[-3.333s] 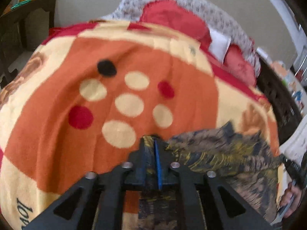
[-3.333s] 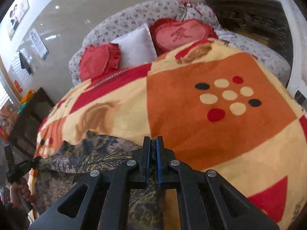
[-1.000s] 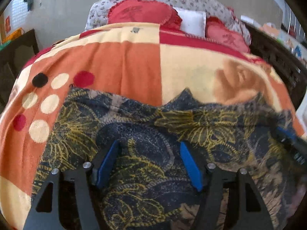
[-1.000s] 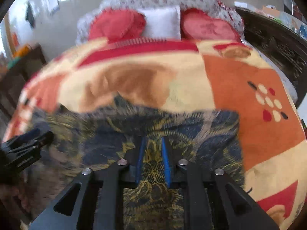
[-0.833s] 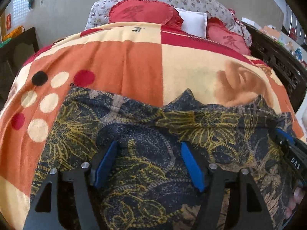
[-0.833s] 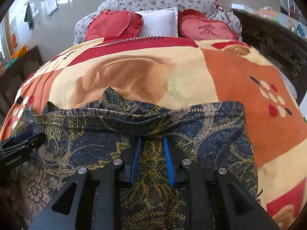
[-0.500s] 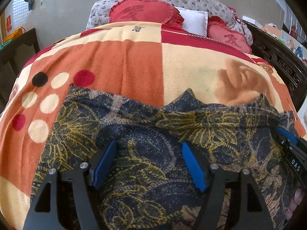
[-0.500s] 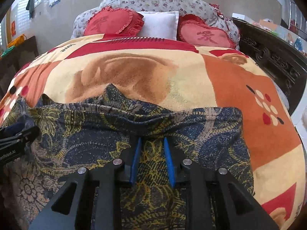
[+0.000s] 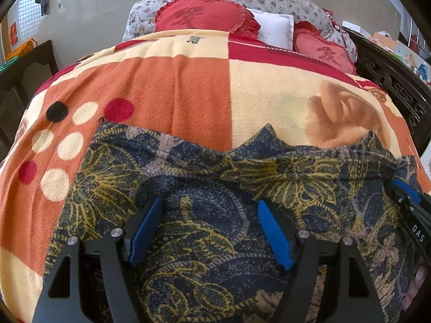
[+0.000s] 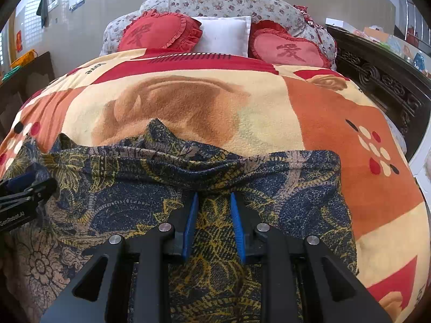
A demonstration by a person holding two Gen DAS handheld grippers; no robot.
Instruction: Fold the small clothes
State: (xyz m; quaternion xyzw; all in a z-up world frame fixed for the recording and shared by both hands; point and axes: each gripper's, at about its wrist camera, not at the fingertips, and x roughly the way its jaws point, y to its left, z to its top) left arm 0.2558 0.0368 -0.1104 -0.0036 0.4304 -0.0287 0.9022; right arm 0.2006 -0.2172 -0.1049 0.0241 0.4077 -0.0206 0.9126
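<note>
- Left tongs spread wide, gripping nothing; right tongs parted narrowly, cloth between, not pinched
- Patterned garment lies flat on blanket, directly under both, long axis left-to-right

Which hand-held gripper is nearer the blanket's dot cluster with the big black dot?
Left. The left hand-held gripper sits near that dot cluster; the right hand-held gripper works farther along the garment.

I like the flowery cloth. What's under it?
The flowery cloth lies on a blanket of orange, cream and red patches. The blanket shows all round it; the part right beneath is covered.
</note>
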